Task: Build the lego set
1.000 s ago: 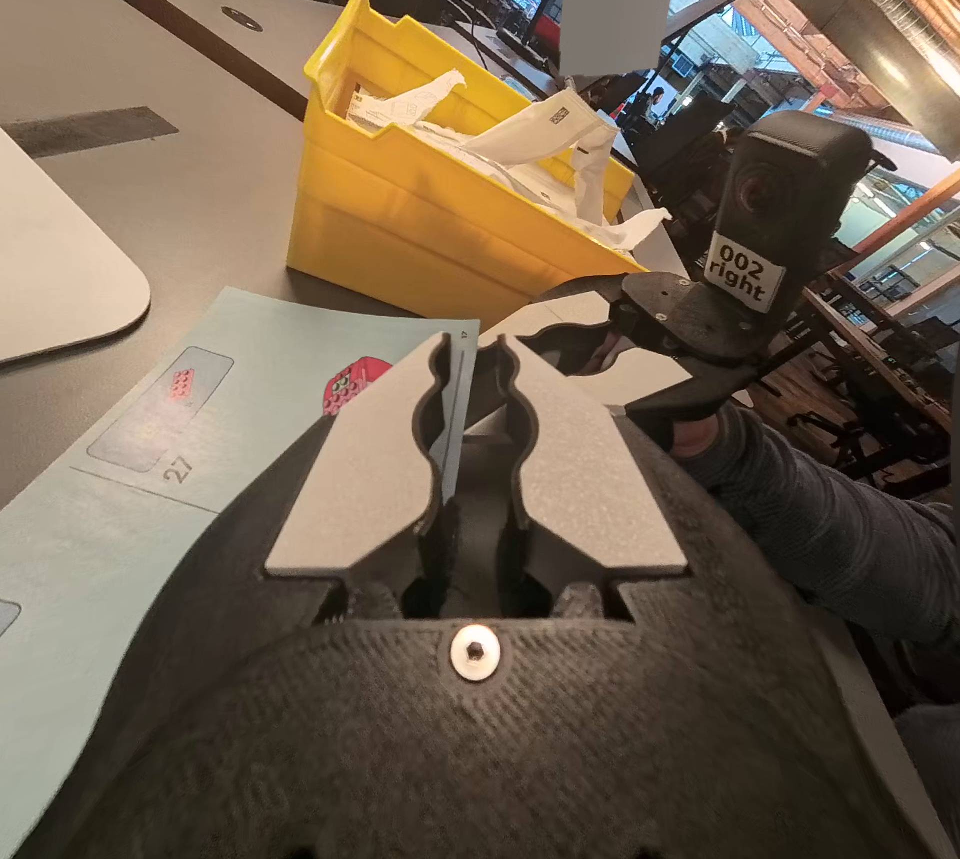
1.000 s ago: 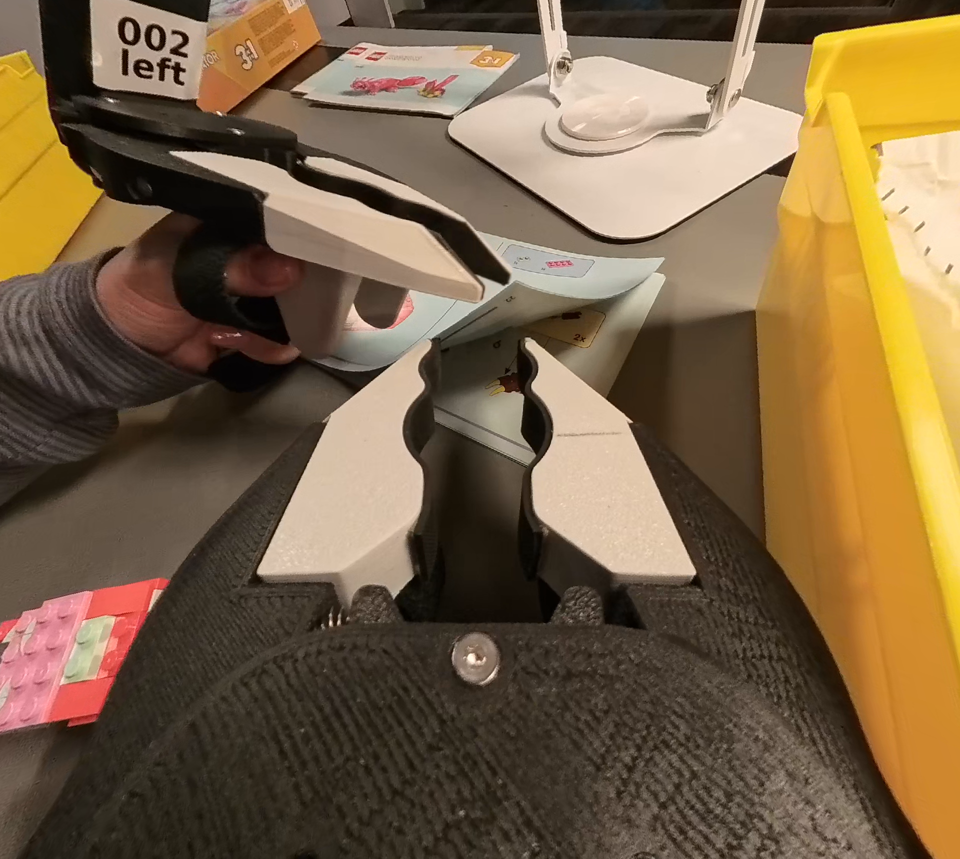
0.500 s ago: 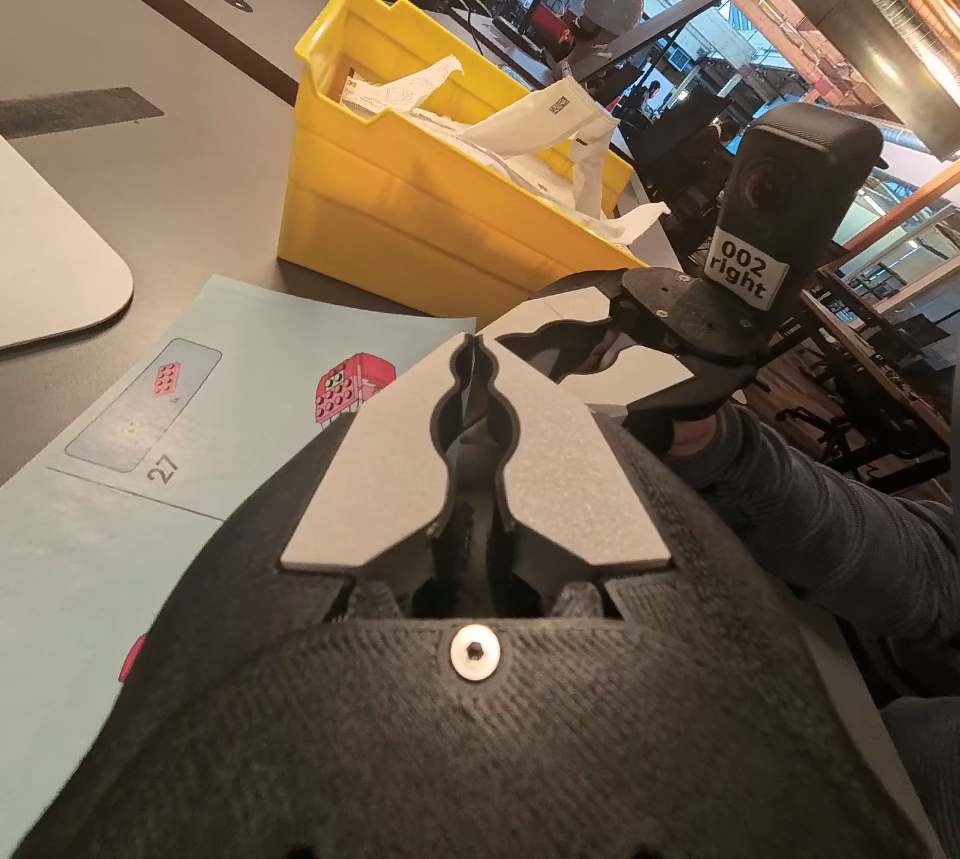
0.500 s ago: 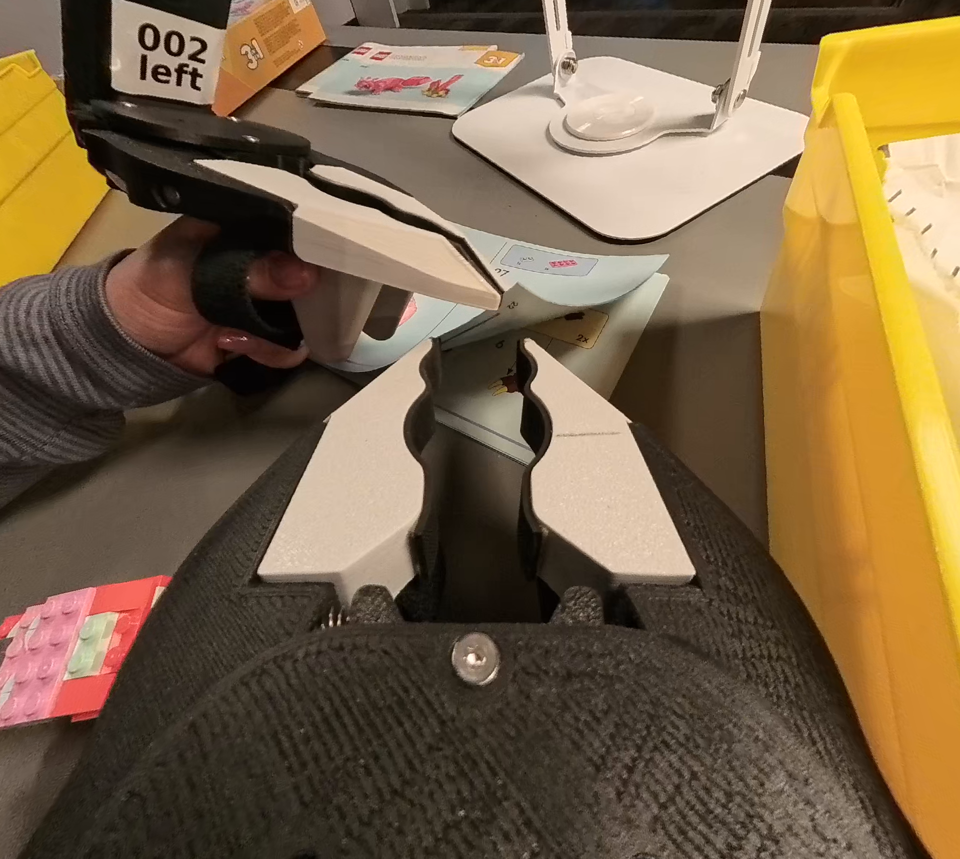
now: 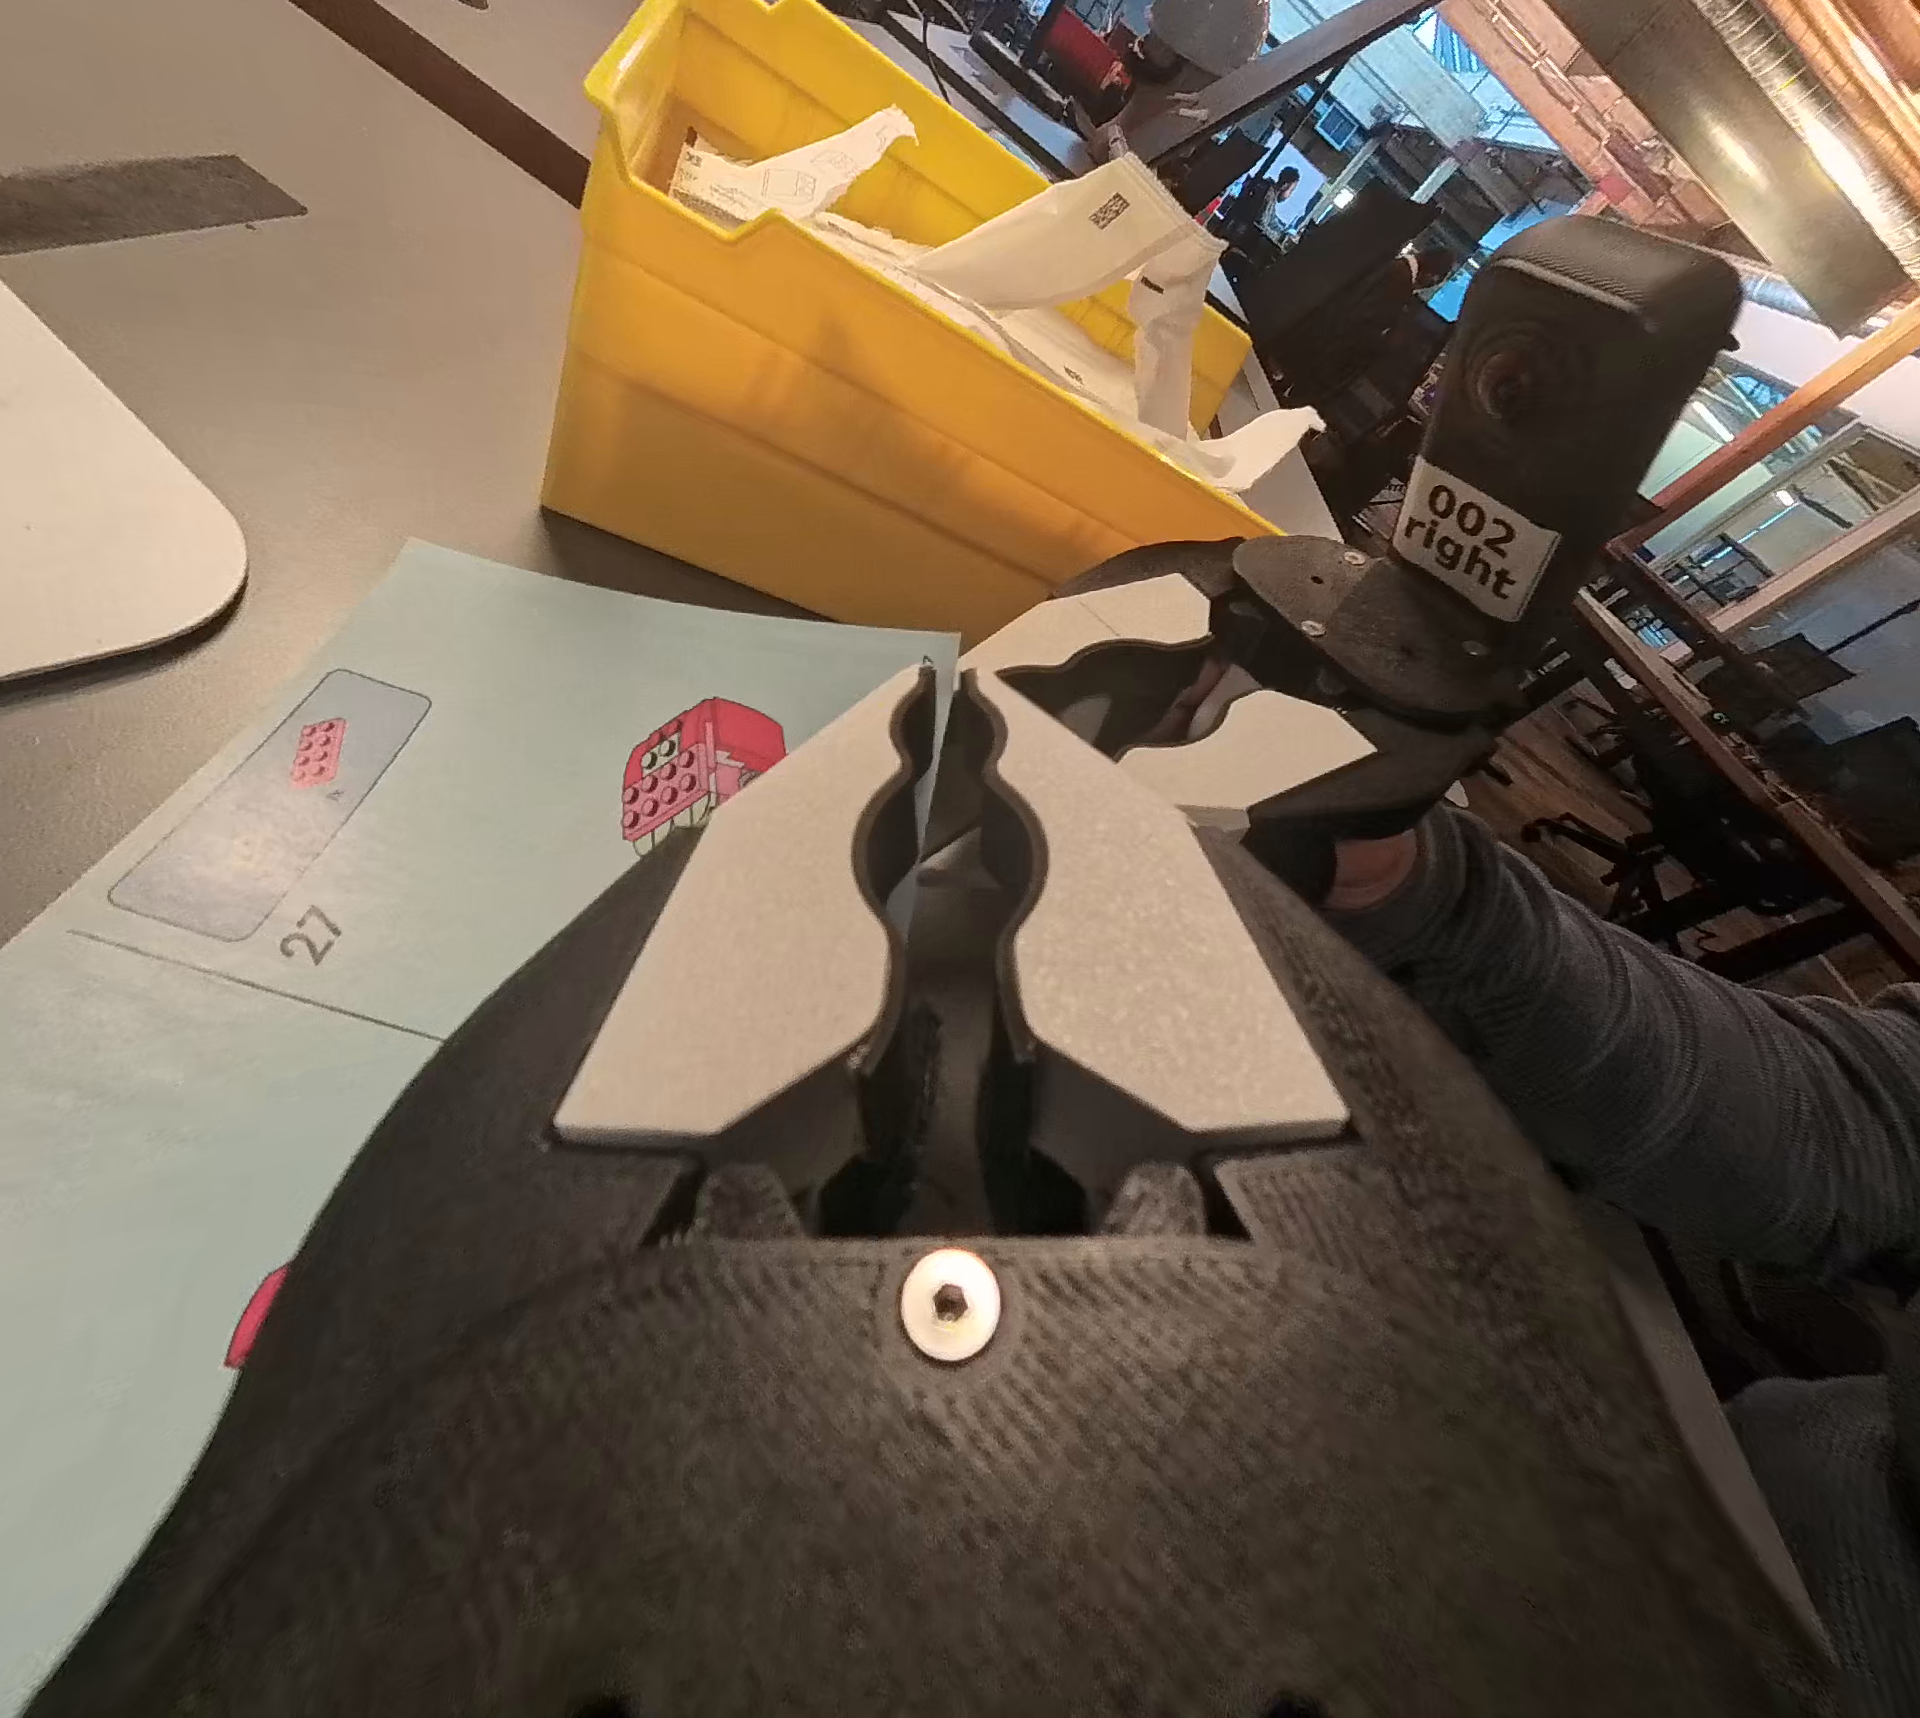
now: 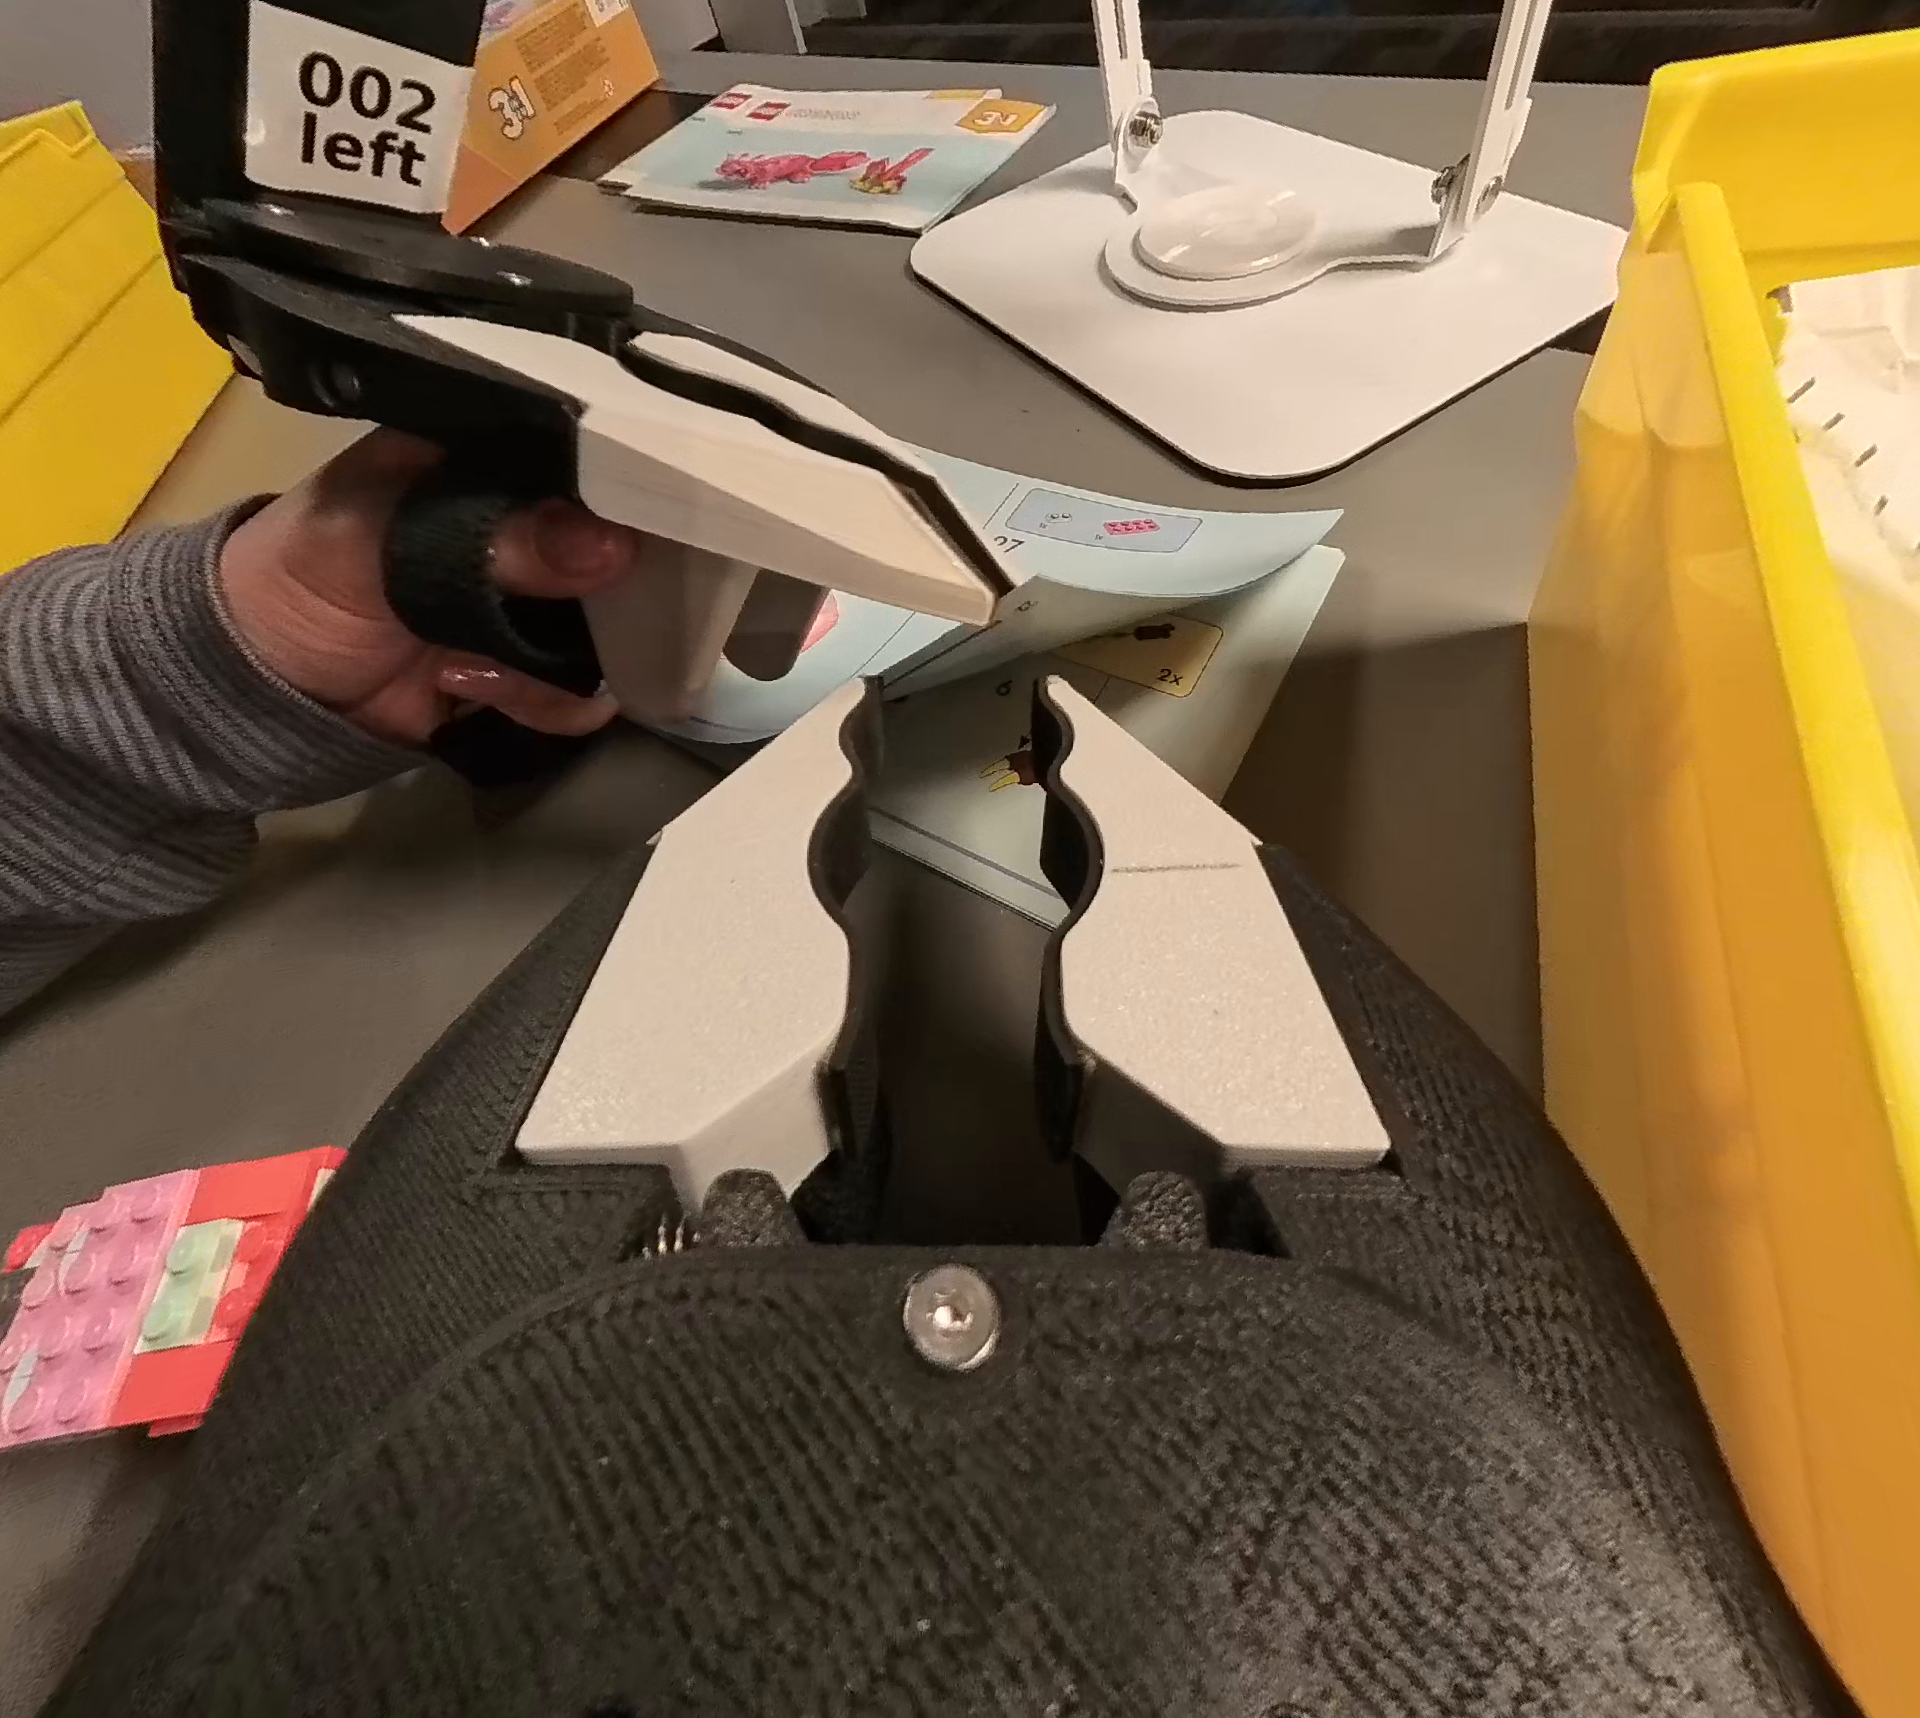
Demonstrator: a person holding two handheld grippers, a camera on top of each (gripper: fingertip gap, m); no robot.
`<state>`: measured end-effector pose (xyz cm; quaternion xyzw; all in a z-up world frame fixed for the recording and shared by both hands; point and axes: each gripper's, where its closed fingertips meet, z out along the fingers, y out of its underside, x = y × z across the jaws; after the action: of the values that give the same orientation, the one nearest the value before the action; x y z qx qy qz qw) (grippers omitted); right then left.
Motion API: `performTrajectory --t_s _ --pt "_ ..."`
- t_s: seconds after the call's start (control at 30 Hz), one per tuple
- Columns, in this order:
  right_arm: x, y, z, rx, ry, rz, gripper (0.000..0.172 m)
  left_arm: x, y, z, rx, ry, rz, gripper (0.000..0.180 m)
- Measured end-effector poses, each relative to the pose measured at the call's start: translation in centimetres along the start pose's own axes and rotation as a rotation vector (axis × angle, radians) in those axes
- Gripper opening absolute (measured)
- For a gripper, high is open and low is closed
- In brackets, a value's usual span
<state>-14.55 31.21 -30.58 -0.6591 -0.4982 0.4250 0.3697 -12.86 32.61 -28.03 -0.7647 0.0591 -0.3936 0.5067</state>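
Left tongs (image 5: 943, 681) now clenched on lifted page (image 6: 1143, 567); right tongs (image 6: 956, 692) released, level.

I count two grippers: my left gripper (image 5: 943, 681) and my right gripper (image 6: 956, 692). Yellow bins: two (image 6: 1714, 733) (image 6: 73, 338). Instruction booklets: two, one open (image 6: 1143, 546), one closed (image 6: 831, 156). Orange box (image 6: 566, 68): one. White stand base (image 6: 1268, 318): one. Brick assembly (image 6: 145, 1284): one.

The pale blue instruction booklet (image 6: 1226, 629) lies open on the counter (image 6: 1403, 546); its top page (image 5: 468, 733) curls upward, a corner seemingly pinched in the left claw (image 5: 943, 681), beside the yellow bin (image 5: 831, 442).
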Motion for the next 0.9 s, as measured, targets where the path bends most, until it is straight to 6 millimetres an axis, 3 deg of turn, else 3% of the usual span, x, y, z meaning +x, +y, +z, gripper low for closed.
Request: performTrajectory --t_s 0.9 --pt "-0.03 0.02 -0.02 -0.001 -0.001 0.000 0.027 -0.26 -0.73 -0.67 0.042 -0.016 0.000 0.000"
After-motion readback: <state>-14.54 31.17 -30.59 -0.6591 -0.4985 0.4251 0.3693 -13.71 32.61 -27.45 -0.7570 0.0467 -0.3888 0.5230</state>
